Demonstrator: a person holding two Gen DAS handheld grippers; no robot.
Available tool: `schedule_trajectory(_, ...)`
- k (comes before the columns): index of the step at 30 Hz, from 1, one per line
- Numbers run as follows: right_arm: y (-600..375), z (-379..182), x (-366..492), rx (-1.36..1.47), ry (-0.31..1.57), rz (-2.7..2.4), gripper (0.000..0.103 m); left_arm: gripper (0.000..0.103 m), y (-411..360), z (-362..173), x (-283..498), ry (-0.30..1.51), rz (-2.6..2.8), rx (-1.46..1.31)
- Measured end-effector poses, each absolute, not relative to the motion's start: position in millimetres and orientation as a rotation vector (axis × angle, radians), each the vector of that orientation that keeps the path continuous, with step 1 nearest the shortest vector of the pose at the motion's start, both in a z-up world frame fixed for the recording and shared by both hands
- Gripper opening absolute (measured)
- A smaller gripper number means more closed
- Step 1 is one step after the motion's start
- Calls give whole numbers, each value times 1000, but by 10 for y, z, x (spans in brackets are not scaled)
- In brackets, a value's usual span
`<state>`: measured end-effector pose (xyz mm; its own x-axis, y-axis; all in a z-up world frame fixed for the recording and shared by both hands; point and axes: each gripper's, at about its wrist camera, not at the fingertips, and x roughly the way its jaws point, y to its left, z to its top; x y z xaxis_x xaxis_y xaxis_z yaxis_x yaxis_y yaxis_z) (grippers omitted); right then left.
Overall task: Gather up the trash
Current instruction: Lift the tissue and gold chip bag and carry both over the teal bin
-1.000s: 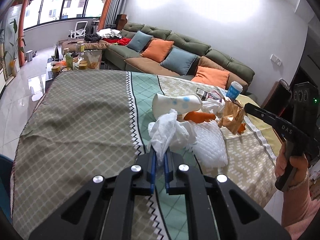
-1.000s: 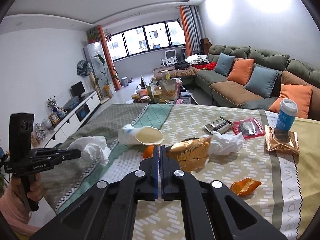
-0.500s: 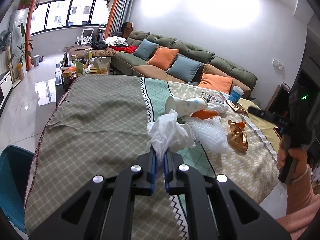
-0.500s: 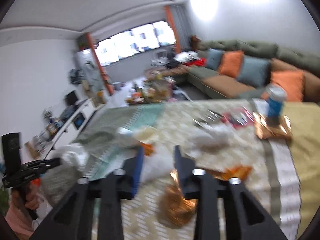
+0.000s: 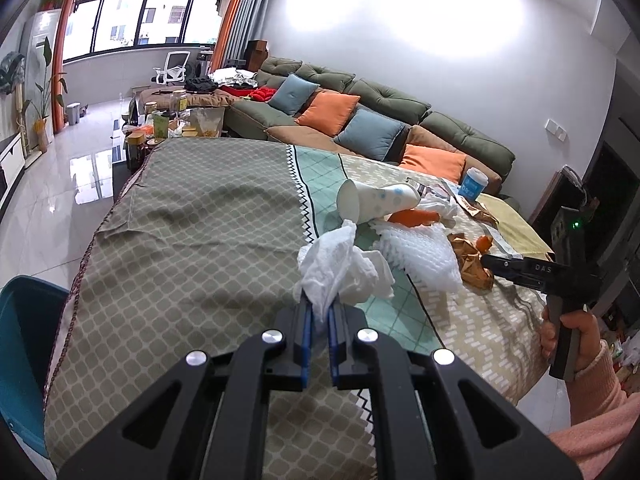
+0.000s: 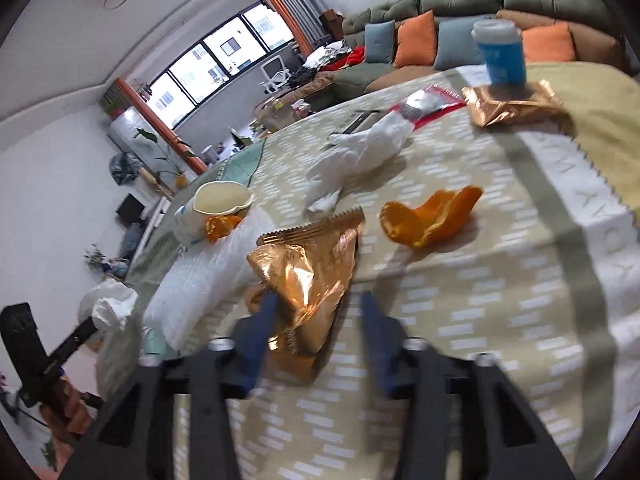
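Observation:
My left gripper [image 5: 320, 308] is shut on a crumpled white tissue [image 5: 340, 264], holding it just above the patterned tablecloth [image 5: 192, 240]. The right wrist view shows my right gripper [image 6: 318, 312] low over the table, straddling a crumpled copper foil wrapper [image 6: 312, 264]. Its jaws are closing; the left fingertip [image 6: 266, 312] touches the foil and the other stands apart. In the left wrist view the right gripper [image 5: 490, 262] points at that same wrapper [image 5: 470, 268], held by a hand in a pink sleeve. The left gripper [image 6: 86, 326] with its tissue [image 6: 108, 300] shows at far left.
More litter lies on the cloth: a tipped paper cup [image 5: 376, 202], bubble wrap [image 5: 420, 256], orange peel [image 6: 432, 216], a white tissue [image 6: 360, 152], a red packet [image 6: 432, 100] and a blue cup [image 6: 500, 54] on another foil wrapper [image 6: 508, 104]. A teal bin [image 5: 20, 352] stands at the table's left.
The right gripper let the copper wrapper drop onto the table, opened, rolled and sank over it. The left gripper drew back a little, still holding the tissue.

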<state>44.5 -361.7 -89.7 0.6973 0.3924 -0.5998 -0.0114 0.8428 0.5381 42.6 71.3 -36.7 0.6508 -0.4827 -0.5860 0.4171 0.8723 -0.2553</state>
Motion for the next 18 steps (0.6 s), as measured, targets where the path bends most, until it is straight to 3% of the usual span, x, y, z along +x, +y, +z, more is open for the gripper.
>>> schedule_trajectory(6,-3530,-742,385,501,731,244,7,8,796,-355,378,688,-505,-108)
schedule_trajectory(18,-3159,-196,306,434,604,381,7,8,1062,-256,243,642,-468,-132)
